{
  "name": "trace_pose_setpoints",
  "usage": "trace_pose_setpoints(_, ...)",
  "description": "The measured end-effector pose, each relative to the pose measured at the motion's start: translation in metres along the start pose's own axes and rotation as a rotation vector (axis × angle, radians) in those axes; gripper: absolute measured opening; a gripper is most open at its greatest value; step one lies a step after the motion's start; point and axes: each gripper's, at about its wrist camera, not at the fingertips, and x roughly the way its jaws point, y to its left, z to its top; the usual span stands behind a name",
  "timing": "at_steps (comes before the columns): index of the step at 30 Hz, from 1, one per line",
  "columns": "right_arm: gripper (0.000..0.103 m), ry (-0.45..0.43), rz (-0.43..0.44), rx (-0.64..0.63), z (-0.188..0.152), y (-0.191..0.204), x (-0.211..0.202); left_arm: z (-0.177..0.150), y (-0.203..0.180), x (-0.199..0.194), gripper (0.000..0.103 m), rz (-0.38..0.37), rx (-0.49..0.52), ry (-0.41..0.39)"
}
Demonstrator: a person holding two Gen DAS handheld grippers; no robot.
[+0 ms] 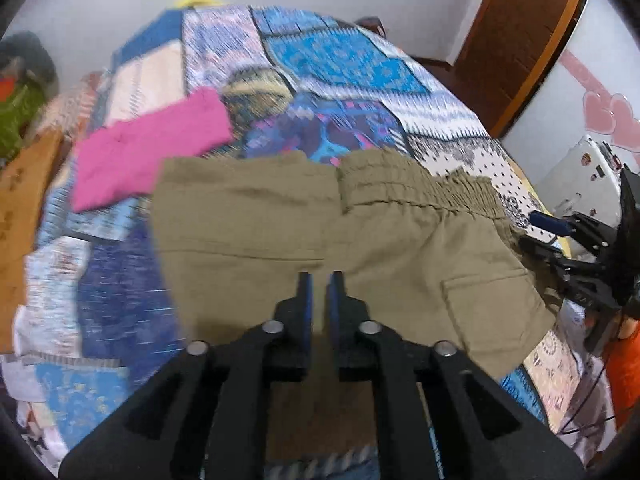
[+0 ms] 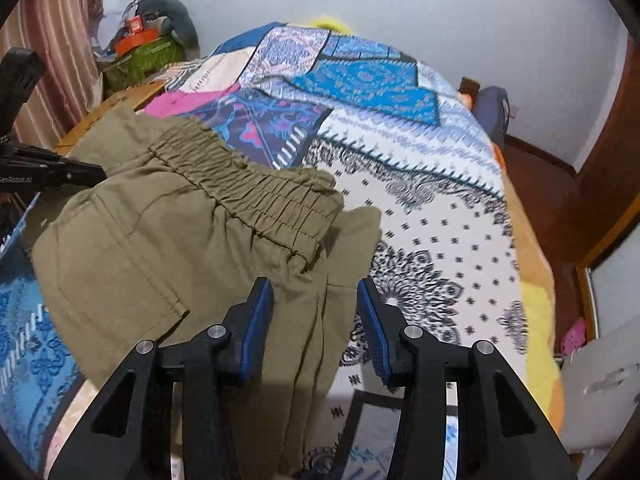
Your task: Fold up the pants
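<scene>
In my left wrist view, my left gripper [image 1: 320,280] has its fingers nearly together over the olive pants [image 1: 304,240], with a pink cloth [image 1: 148,152] at ten o'clock; whether it pinches the fabric, I cannot tell. In my right wrist view, my right gripper [image 2: 316,292] is spread wide apart above the pants [image 2: 180,248], which lie on the patchwork bedspread [image 2: 440,208].

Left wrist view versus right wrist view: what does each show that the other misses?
Only the left wrist view shows the left gripper nearly closed over the olive pants, and the whole pink garment. Only the right wrist view shows the right gripper open over the pants' edge, and the curtain. Both show the elastic waistband and patchwork bedspread.
</scene>
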Motion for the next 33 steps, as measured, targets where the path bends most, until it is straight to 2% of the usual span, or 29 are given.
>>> trace_pose_setpoints(1,0.041,-0.005,0.001,0.000,0.000,0.000,-0.004,-0.002,0.005,-0.008,0.022,-0.001,-0.005,-0.010)
trace_pose_setpoints(3,0.049,-0.021,0.004,0.007,-0.001,-0.002,-0.017,-0.004,0.015,-0.021,0.030,0.003,-0.018,-0.018)
trace_pose_setpoints(6,0.059,-0.049,0.012,0.023,-0.003,-0.004,-0.033,-0.011,0.027,-0.036,0.040,0.029,-0.010,-0.028)
trace_pose_setpoints(8,0.062,-0.054,0.024,0.040,-0.006,-0.004,-0.039,-0.017,0.036,-0.040,0.047,0.015,-0.030,-0.028)
trace_pose_setpoints(17,0.064,0.038,0.090,0.115,-0.033,-0.003,-0.013,-0.041,0.058,-0.009,0.048,-0.068,-0.143,0.050)
trace_pose_setpoints(20,0.074,0.031,0.108,0.160,-0.036,-0.009,-0.003,-0.037,0.059,-0.003,0.055,-0.074,-0.149,0.040)
trace_pose_setpoints(21,0.074,0.036,0.129,0.171,-0.034,-0.011,0.002,-0.035,0.059,0.000,0.057,-0.082,-0.157,0.038)
trace_pose_setpoints(27,0.074,0.083,0.247,0.288,-0.023,-0.030,0.031,-0.019,0.052,0.016,0.057,-0.079,-0.131,0.040)
trace_pose_setpoints(32,0.074,0.094,0.277,0.291,-0.013,-0.034,0.046,-0.004,0.048,0.029,0.056,-0.078,-0.098,0.023)
trace_pose_setpoints(33,0.070,0.093,0.281,0.280,-0.010,-0.034,0.049,-0.002,0.048,0.032,0.053,-0.071,-0.093,0.019)
